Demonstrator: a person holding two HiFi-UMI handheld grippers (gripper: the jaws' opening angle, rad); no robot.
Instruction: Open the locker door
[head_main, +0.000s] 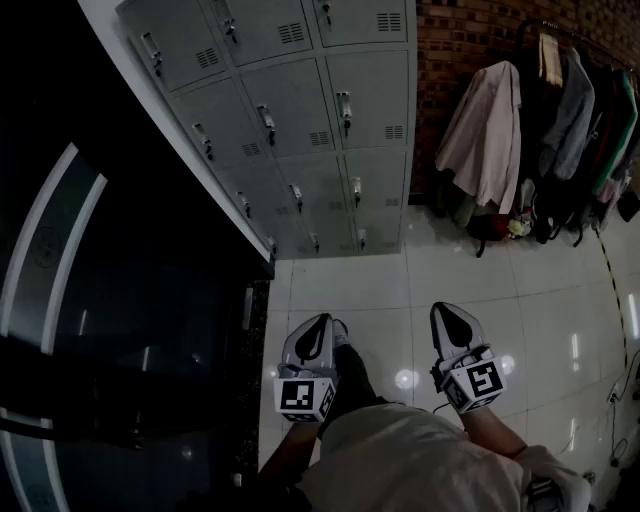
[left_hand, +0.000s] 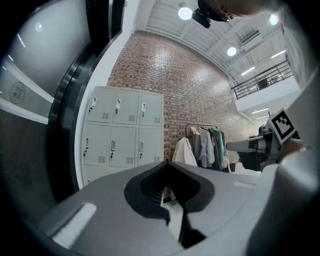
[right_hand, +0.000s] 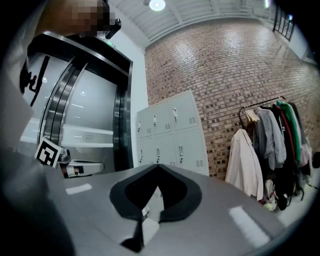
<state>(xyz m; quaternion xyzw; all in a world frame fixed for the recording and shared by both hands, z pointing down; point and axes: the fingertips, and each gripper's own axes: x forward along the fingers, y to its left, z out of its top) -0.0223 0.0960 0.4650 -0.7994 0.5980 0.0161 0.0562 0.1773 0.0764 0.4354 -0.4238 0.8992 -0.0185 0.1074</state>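
Note:
A bank of grey metal lockers stands against the wall ahead, every door closed, each with a small handle and vent slots. It also shows far off in the left gripper view as the lockers and in the right gripper view as the lockers. My left gripper and right gripper hang side by side over the tiled floor, well short of the lockers. Both are shut with nothing between the jaws. The tips of the left gripper meet, and those of the right gripper do too.
A clothes rack full of coats stands right of the lockers against a brick wall. A dark glass wall runs along the left. White glossy floor tiles lie between me and the lockers.

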